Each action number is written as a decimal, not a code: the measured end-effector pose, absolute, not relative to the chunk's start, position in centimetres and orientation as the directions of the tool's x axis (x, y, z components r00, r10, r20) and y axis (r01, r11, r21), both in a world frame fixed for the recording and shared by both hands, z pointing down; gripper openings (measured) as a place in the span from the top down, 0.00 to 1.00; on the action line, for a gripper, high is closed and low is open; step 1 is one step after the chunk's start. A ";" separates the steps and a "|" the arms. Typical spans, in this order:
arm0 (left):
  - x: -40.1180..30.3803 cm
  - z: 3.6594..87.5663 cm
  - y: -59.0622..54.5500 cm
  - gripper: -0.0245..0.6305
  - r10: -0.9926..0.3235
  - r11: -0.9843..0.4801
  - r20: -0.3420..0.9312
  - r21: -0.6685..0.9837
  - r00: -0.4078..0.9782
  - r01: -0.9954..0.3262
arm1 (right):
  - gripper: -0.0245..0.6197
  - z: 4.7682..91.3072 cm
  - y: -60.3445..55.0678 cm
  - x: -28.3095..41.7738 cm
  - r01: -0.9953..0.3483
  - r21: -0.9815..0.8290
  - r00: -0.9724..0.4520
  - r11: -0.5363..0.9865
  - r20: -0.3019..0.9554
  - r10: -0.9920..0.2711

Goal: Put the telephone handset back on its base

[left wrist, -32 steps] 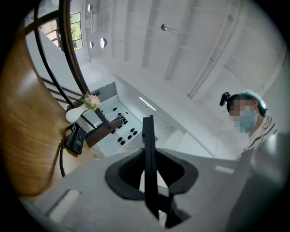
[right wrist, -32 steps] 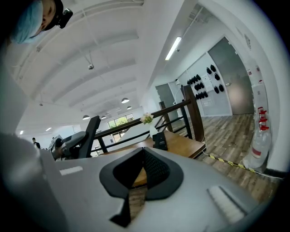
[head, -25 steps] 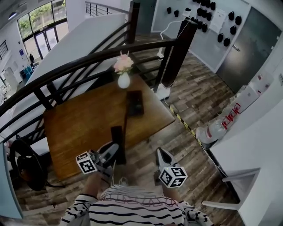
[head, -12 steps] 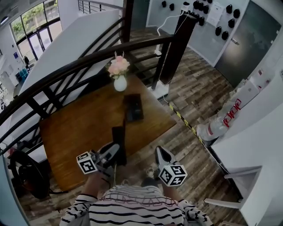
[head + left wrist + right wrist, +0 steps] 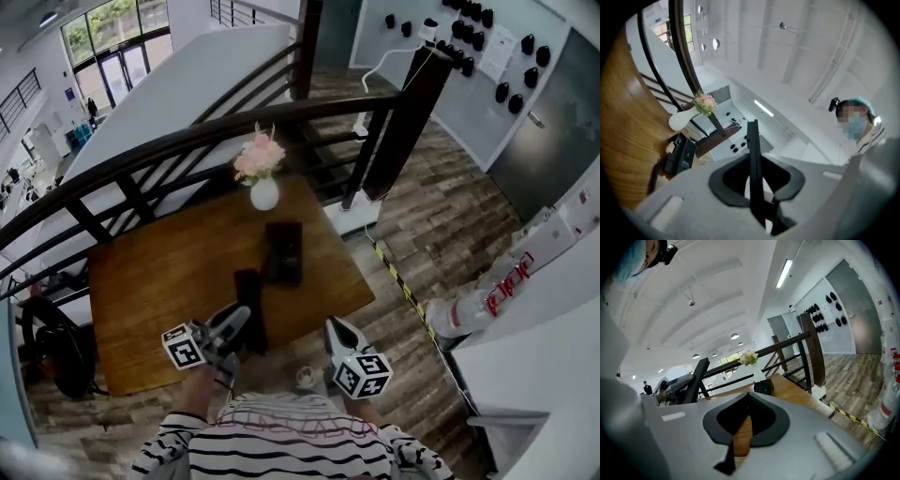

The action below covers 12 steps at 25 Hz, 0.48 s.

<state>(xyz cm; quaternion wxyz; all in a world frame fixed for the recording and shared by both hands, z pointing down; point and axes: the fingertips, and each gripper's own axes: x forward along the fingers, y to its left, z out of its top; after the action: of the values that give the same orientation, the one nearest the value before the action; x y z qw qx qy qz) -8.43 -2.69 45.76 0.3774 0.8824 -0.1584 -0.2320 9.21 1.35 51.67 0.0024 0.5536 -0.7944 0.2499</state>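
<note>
The black telephone base (image 5: 283, 253) sits on the wooden table (image 5: 169, 281), right of its middle. My left gripper (image 5: 240, 321) is shut on the black handset (image 5: 248, 305), which it holds over the table's near edge, short of the base. In the left gripper view the handset (image 5: 753, 164) stands edge-on between the jaws, with the base (image 5: 680, 154) ahead on the left. My right gripper (image 5: 335, 326) hangs shut and empty off the table's near right corner. Its own view shows the base (image 5: 763, 386) ahead and the handset (image 5: 697, 376) to the left.
A white vase of pink flowers (image 5: 263, 180) stands at the table's far edge, just behind the base. A black railing (image 5: 187, 141) and a dark post (image 5: 403, 122) run behind the table. A black bag (image 5: 52, 352) lies on the floor at left. Yellow-black tape (image 5: 398, 281) crosses the floor at right.
The view has shifted and the table now lies closer in. The gap between the held handset and the base has shrunk. Both grippers keep their grip state.
</note>
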 end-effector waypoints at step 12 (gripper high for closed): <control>-3.2 47.1 -6.7 0.85 -0.561 -0.646 -0.250 0.728 0.789 -0.229 | 0.96 52.4 -5.4 13.7 -0.803 -0.388 -0.569 0.452 0.276 -0.774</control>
<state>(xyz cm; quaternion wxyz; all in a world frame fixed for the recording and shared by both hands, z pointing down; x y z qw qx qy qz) -3.17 -6.70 47.07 0.3550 0.8766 -0.2255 -0.2338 13.66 -5.38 52.40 0.0293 0.4631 -0.8516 0.2439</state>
